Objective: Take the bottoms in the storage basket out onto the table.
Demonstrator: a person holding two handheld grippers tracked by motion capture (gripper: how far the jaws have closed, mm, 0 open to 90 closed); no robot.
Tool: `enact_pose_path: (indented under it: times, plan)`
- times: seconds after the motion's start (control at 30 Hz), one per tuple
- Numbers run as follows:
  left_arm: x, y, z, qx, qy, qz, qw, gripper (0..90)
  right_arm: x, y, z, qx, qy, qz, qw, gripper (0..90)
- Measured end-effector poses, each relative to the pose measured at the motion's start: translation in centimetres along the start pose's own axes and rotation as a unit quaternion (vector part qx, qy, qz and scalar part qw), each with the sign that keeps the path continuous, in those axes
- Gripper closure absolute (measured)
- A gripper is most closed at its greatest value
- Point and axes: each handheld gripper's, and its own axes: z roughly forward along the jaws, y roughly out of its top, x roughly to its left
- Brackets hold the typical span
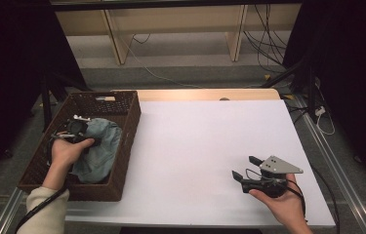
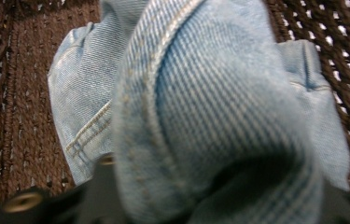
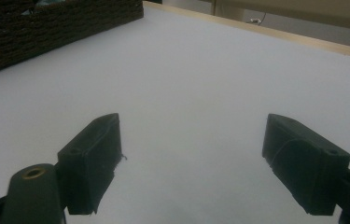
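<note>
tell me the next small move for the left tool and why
Probably lift straight up. The left tool sits down in the basket with a fold of the jeans bunched between its jaws, so raising it should draw them out toward the white table.

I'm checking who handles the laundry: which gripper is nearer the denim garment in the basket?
Left. The left gripper is down in the wicker basket, its jaws closed on a fold of the denim garment. The right gripper rests open on the white table, well away from the basket.

Cream sleeve, black claws with brass screws, grey three-cornered plate.
</note>
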Motion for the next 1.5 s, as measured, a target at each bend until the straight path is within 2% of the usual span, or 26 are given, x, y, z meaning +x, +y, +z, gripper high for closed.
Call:
enact_pose_path:
  times: [0.1, 0.3, 0.5, 0.53, 0.7, 0.73, 0.77, 0.8, 0.83, 0.87, 1.03, 1.07, 1.1, 1.2, 1.23, 1.27, 1.37, 1.4, 1.43, 1.5]
  plan:
    - [-0.4, -0.1, -0.2, -0.010, 0.003, 0.006, 0.9999, 69.9, 0.0, 0.0, 0.0, 0.001, 0.000, 0.000, 1.0000, 20.6]
    - [-0.7, -0.5, -1.0, -0.034, 0.009, 0.014, 0.9993, 72.8, -0.1, 0.1, -0.1, -0.004, -0.003, -0.001, 1.0000, 20.6]
    - [-0.7, -0.5, -1.9, -0.054, 0.005, -0.004, 0.9985, 73.2, 0.0, 0.1, -0.1, -0.002, -0.001, -0.003, 1.0000, 20.6]
    - [-0.6, -0.5, -2.3, -0.066, 0.000, -0.008, 0.9978, 73.2, 0.0, 0.1, -0.2, -0.003, -0.001, -0.002, 1.0000, 20.6]
    - [-0.7, -0.4, -3.0, -0.088, -0.001, -0.008, 0.9961, 73.2, -0.1, 0.1, -0.3, -0.006, -0.002, -0.003, 1.0000, 20.6]
    - [-0.8, -0.3, -3.3, -0.100, 0.002, -0.006, 0.9949, 73.2, -0.2, 0.1, -0.3, -0.007, -0.002, -0.003, 1.0000, 20.6]
    - [-0.8, -0.3, -3.3, -0.100, 0.002, -0.006, 0.9949, 73.2, -0.2, 0.1, -0.3, -0.007, -0.002, -0.003, 1.0000, 20.6]
    - [-0.9, -0.3, -3.6, -0.116, 0.002, -0.003, 0.9933, 73.2, -0.2, 0.1, -0.3, -0.007, -0.003, -0.004, 1.0000, 20.6]
    - [-0.9, -0.3, -3.6, -0.116, 0.002, -0.003, 0.9933, 73.1, -0.2, 0.1, -0.3, -0.007, -0.003, -0.004, 1.0000, 20.6]
    - [-0.9, -0.3, -3.9, -0.126, 0.003, -0.004, 0.9920, 73.1, -0.2, 0.1, -0.4, -0.007, -0.004, -0.004, 1.0000, 20.6]
    - [-0.8, -0.2, -4.6, -0.143, 0.003, -0.012, 0.9896, 73.1, -0.2, 0.1, -0.3, -0.008, -0.004, -0.002, 1.0000, 20.6]
    - [-0.8, -0.1, -4.9, -0.154, 0.004, -0.014, 0.9880, 73.1, -0.2, 0.1, -0.3, -0.006, -0.004, -0.004, 1.0000, 20.6]
    - [-0.8, -0.1, -4.9, -0.154, 0.004, -0.014, 0.9880, 73.1, -0.2, 0.1, -0.3, -0.007, -0.004, -0.003, 1.0000, 20.6]
    - [-0.7, -0.1, -5.4, -0.184, 0.010, -0.009, 0.9828, 73.0, -0.2, 0.1, -0.3, -0.007, -0.003, -0.004, 1.0000, 20.6]
    - [-0.7, -0.1, -5.4, -0.184, 0.010, -0.009, 0.9828, 72.9, -0.2, 0.0, -0.2, -0.008, -0.002, -0.003, 1.0000, 20.6]
    - [-0.7, 0.0, -5.5, -0.196, 0.012, -0.009, 0.9805, 72.9, -0.3, 0.0, -0.2, -0.007, -0.003, -0.003, 1.0000, 20.5]
    - [-0.7, 0.0, -5.8, -0.202, 0.014, -0.009, 0.9792, 72.9, -0.3, 0.0, -0.2, -0.007, -0.003, -0.001, 1.0000, 20.3]
    - [-0.8, 0.1, -6.0, -0.210, 0.014, -0.012, 0.9775, 72.9, -0.3, 0.0, -0.2, -0.007, -0.003, -0.001, 1.0000, 20.3]
    - [-0.8, 0.1, -6.0, -0.210, 0.014, -0.012, 0.9775, 72.9, -0.3, 0.0, -0.2, -0.007, -0.003, -0.001, 1.0000, 20.3]
    - [-0.8, 0.1, -6.3, -0.218, 0.014, -0.013, 0.9758, 72.9, -0.3, 0.0, -0.2, -0.007, -0.004, -0.001, 1.0000, 20.2]
